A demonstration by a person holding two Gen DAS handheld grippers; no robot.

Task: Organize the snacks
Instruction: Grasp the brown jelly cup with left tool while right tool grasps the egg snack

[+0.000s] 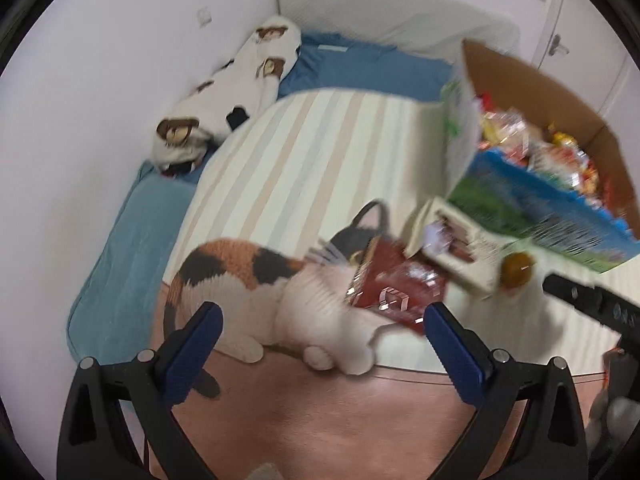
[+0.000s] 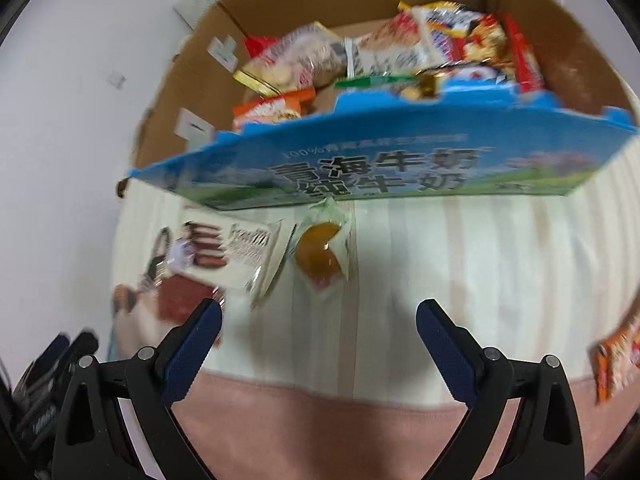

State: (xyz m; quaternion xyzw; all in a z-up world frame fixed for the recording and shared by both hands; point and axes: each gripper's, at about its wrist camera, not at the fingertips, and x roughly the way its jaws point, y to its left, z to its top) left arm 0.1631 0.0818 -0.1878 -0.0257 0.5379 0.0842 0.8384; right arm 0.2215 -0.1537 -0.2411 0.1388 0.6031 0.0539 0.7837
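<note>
A cardboard box [image 2: 400, 168] with a blue milk print stands on the striped bed, full of several snack packets [image 2: 400, 52]; the same box [image 1: 532, 208] sits at the right in the left wrist view. In front of it lie a white chocolate-pie packet [image 2: 228, 248], an orange jelly cup [image 2: 320, 254] and a dark red packet [image 1: 396, 292]. My left gripper [image 1: 324, 314] hangs open above a calico cat [image 1: 256, 280], nothing between its fingers. My right gripper [image 2: 320, 312] is open above bare bedcover, just short of the jelly cup.
The cat lies along the bed's front edge with its head against the red packet. An orange packet [image 2: 616, 360] lies at the far right. A bear-print bundle [image 1: 236, 88] and blue bedding [image 1: 120, 264] lie beside the wall. A pink blanket [image 2: 320, 420] covers the near edge.
</note>
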